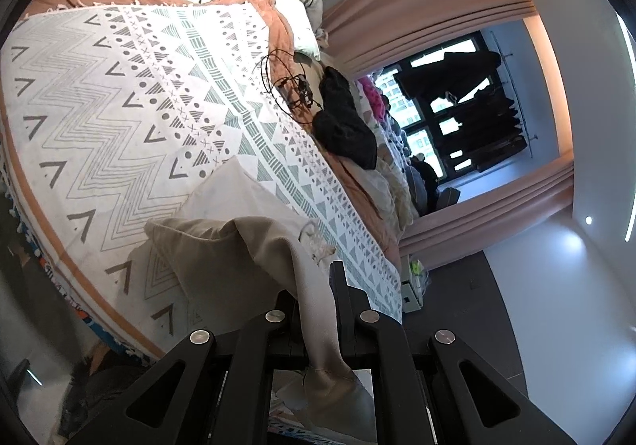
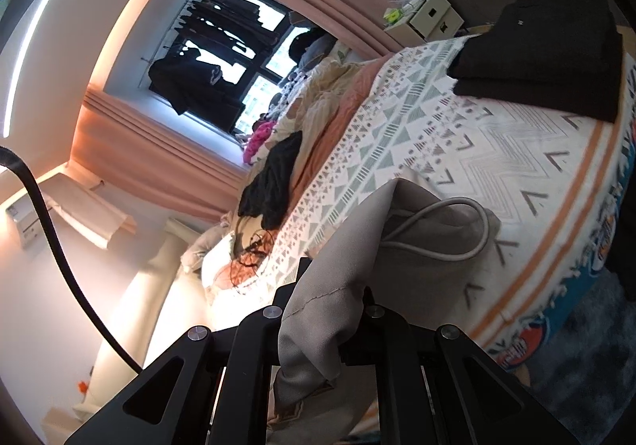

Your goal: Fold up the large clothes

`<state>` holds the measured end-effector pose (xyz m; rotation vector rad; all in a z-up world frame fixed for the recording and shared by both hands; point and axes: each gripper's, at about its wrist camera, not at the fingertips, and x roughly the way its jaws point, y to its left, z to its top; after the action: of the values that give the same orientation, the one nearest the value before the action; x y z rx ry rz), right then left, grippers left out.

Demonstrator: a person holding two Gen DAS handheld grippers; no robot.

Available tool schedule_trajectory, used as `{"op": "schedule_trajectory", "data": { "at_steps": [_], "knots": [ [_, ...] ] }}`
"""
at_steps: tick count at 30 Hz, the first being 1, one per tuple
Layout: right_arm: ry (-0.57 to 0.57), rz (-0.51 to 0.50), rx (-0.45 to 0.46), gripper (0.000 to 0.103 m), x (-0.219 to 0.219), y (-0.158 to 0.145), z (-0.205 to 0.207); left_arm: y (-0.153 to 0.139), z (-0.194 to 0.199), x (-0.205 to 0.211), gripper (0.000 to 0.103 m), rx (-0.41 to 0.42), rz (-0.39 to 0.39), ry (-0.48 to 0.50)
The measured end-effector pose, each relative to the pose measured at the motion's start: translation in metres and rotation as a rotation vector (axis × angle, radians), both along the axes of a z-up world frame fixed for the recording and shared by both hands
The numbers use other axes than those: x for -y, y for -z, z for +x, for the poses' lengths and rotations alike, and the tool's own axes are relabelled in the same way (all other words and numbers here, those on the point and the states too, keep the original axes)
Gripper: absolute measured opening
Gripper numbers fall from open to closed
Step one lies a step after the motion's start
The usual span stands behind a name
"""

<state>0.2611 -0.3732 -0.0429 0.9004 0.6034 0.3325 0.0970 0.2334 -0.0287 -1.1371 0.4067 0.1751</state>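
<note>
Your left gripper [image 1: 318,286] is clamped on an edge of the beige garment [image 1: 238,246], cloth pinched between its two fingers and trailing back under the camera; your right gripper [image 2: 334,282] grips another part of the same beige garment [image 2: 417,246], whose looped drawstring [image 2: 449,234] shows just beyond the jaws. The garment sags from both grips down onto the patterned bedspread [image 1: 119,107], so most of its shape is bunched and you cannot make out which end is which. No writing can be read here: a small pale mark on the folded dark clothes [image 2: 548,55] at the far right of the bed is too small to tell. Farther along the bed lie a tangle of thin black wires [image 1: 290,87] and a crumpled black garment [image 1: 342,119], then a heap of pale and pink clothes against the window [image 1: 437,103], where dark clothes hang backlit, their details lost. Pink curtains [image 1: 457,8] frame it.
</note>
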Motion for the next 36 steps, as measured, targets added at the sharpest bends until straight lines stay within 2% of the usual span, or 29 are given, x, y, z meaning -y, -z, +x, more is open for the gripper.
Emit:
{"op": "schedule_trajectory", "data": {
  "at_steps": [8,16,24,31,36],
  "knots": [
    [0.009,-0.004,0.035,0.011,-0.034,-0.027,0.075,-0.007,0.075,-0.029,0.007,-0.018,0.007,-0.012],
    [0.043,-0.021,0.012,0.011,-0.06,-0.023,0.15,0.009,0.151,-0.051,0.008,-0.064,-0.002,-0.02],
    [0.064,-0.006,-0.063,0.011,-0.074,0.012,0.223,0.046,0.217,-0.068,0.008,-0.114,-0.052,-0.047],
    [0.098,-0.003,-0.186,0.011,-0.083,0.059,0.268,0.091,0.255,-0.074,0.008,-0.2,-0.109,-0.122],
    [0.085,-0.027,-0.24,0.012,-0.092,0.097,0.294,0.124,0.279,-0.078,0.008,-0.268,-0.092,-0.143]
  ]
}}
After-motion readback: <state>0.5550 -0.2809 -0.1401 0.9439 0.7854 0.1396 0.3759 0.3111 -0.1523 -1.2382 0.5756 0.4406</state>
